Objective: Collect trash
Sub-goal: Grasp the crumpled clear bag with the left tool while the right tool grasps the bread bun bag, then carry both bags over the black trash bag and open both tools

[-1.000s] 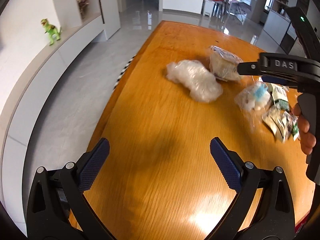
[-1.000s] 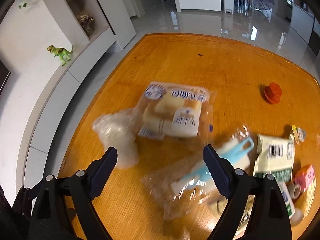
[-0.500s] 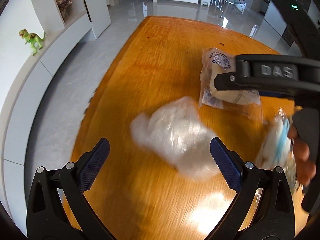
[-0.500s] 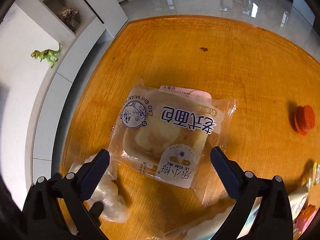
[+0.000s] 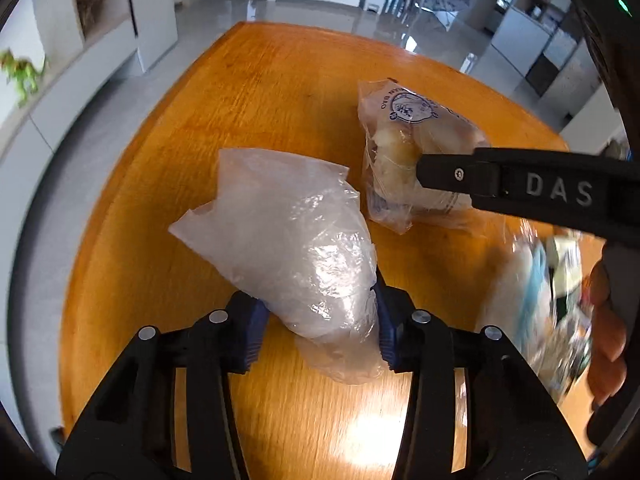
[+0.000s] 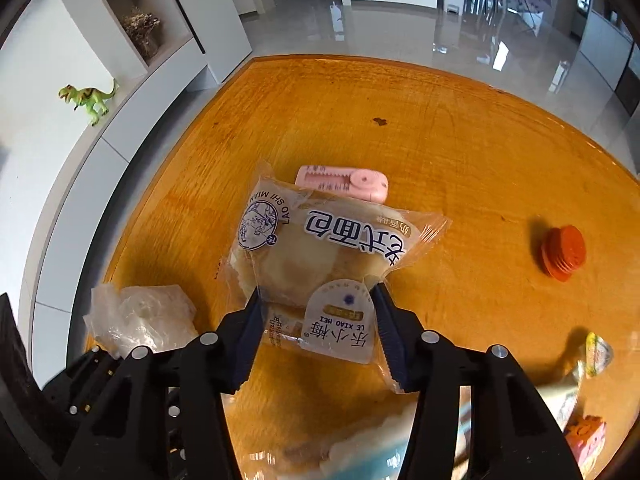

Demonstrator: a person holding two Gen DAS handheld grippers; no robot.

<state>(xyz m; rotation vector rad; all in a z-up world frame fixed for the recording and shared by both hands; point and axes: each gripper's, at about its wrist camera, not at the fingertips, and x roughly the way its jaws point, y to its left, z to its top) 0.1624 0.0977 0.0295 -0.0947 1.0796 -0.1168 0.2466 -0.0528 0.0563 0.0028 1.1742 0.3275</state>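
My left gripper (image 5: pixel 318 326) is shut on a crumpled clear plastic bag (image 5: pixel 288 236) on the orange wooden table (image 5: pixel 260 80). The bag also shows in the right wrist view (image 6: pixel 140 320) at the lower left. My right gripper (image 6: pixel 318 332) is shut on the near end of a packaged bread in a clear wrapper (image 6: pixel 320 248). In the left wrist view the bread package (image 5: pixel 404 152) lies beyond the bag, with my right gripper's black body (image 5: pixel 520 188) across it.
A pink flat item (image 6: pixel 344 182) lies just behind the bread. An orange ribbed cap (image 6: pixel 564 252) sits to the right. Several wrappers and small packets (image 6: pixel 588 400) lie at the lower right. A green toy dinosaur (image 6: pixel 88 98) stands on the wall ledge.
Both grippers moved forward and closed: the left on the plastic bag, the right on the bread package. Both were open half a second ago.
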